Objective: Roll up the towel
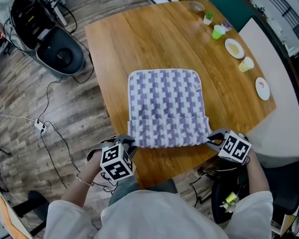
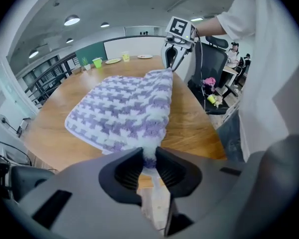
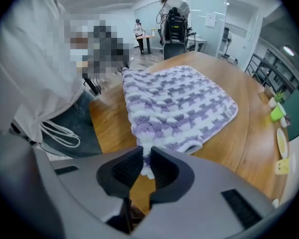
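towel (image 1: 164, 106) corners between fingers (image 2: 128, 172) of left gripper (image 2: 149, 152), right gripper (image 3: 146, 150)

The person wears a pale off-white shirt (image 1: 159, 215) with short loose sleeves. Just below the shirt's hem are blue-grey jeans (image 3: 84, 118), and two white looped drawstrings (image 3: 60, 133) hang over them. A thin bracelet (image 1: 84, 181) circles the wrist to the left of the shirt. The left gripper (image 2: 148, 158) has a smooth grey moulded body with rectangular slots in its shell, and each curved jaw is lined with black ribbed pads (image 2: 127, 171). The right gripper (image 3: 145, 157) is the same grey build, with matching black pads (image 3: 124, 169). Each carries a white marker cube with black square patterns on its faces: the left cube (image 1: 117, 163) and the right cube (image 1: 235, 147)
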The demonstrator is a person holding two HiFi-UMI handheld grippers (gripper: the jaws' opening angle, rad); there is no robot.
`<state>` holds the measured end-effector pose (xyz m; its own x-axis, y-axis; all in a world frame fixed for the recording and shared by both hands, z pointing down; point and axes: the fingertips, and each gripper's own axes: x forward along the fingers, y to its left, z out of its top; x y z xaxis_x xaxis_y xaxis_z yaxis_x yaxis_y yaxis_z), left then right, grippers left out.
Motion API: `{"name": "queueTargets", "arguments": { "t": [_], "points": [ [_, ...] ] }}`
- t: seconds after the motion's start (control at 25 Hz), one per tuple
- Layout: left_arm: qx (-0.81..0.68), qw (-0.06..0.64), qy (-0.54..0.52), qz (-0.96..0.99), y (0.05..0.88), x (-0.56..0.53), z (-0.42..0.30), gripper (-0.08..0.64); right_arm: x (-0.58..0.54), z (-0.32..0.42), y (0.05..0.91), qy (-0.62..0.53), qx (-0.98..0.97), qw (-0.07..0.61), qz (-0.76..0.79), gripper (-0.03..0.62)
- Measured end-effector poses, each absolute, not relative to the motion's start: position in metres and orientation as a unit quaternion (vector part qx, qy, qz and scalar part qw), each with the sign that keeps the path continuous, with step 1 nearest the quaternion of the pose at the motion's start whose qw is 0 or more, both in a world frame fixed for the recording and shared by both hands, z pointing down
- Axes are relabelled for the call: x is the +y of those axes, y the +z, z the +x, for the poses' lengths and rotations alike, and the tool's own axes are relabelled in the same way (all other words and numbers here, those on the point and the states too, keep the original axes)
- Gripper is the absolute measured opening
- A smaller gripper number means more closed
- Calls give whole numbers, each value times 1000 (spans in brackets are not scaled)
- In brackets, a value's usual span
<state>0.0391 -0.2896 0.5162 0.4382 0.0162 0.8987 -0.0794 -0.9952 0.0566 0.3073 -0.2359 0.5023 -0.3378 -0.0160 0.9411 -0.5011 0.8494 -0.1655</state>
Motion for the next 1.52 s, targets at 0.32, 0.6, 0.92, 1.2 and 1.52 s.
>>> {"name": "queueTargets", "arguments": {
  "t": [0.32, 0.6, 0.92, 1.2, 1.52],
  "points": [
    [-58, 49, 512, 856, 484, -389, 58, 84, -330, 327, 467, 220, -784, 546, 198, 46],
    [-103, 108, 520, 841, 521, -463, 76, 97, -410, 349, 506, 228, -764, 561, 222, 52],
    [-145, 117, 510, 840, 541, -486, 66, 109, -436, 350, 529, 212, -755, 559, 270, 99],
    [-182, 126, 433, 874, 493, -486, 51, 166, -419, 350, 485, 165, -770, 531, 314, 149],
    [-57, -52, 507, 858, 513, -374, 66, 173, -322, 308, 518, 135, -774, 584, 204, 146]
  ]
}}
